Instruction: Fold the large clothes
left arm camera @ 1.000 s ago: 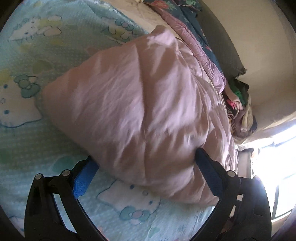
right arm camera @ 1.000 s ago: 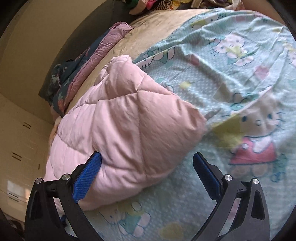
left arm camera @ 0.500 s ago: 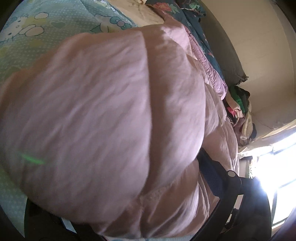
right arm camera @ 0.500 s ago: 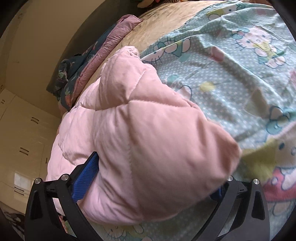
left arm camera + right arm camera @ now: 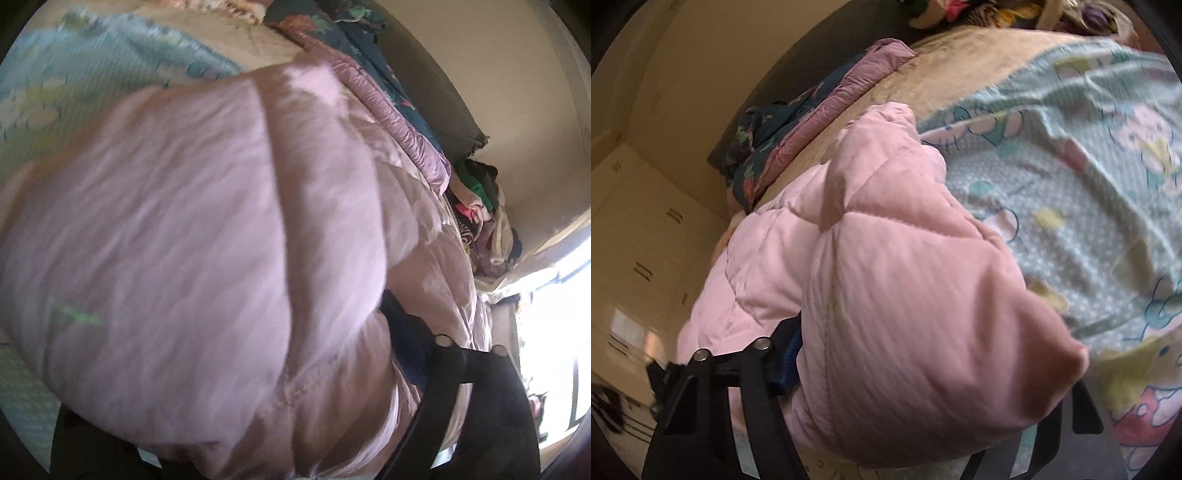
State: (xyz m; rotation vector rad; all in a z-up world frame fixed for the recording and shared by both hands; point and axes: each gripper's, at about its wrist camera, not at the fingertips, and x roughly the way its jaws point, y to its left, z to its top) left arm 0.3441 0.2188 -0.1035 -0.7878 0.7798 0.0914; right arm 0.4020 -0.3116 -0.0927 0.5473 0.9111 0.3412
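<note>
Pink quilted jacket (image 5: 207, 258) lies bunched on the bed's cartoon sheet (image 5: 1089, 192). Both jaws have just been closing: left gripper (image 5: 258, 435) and right gripper (image 5: 923, 424) each now pinch a puffy corner that a second ago sat loose between wide jaws. Grasp looks set; lifting for the fold likely comes next.

The bed (image 5: 942, 81) wears a pale blue cartoon-print sheet (image 5: 1071, 206). A puffy pink quilted jacket (image 5: 905, 314) lies on it, and a dark floral quilt (image 5: 768, 147) with a mauve edge is bunched along the wall side.
</note>
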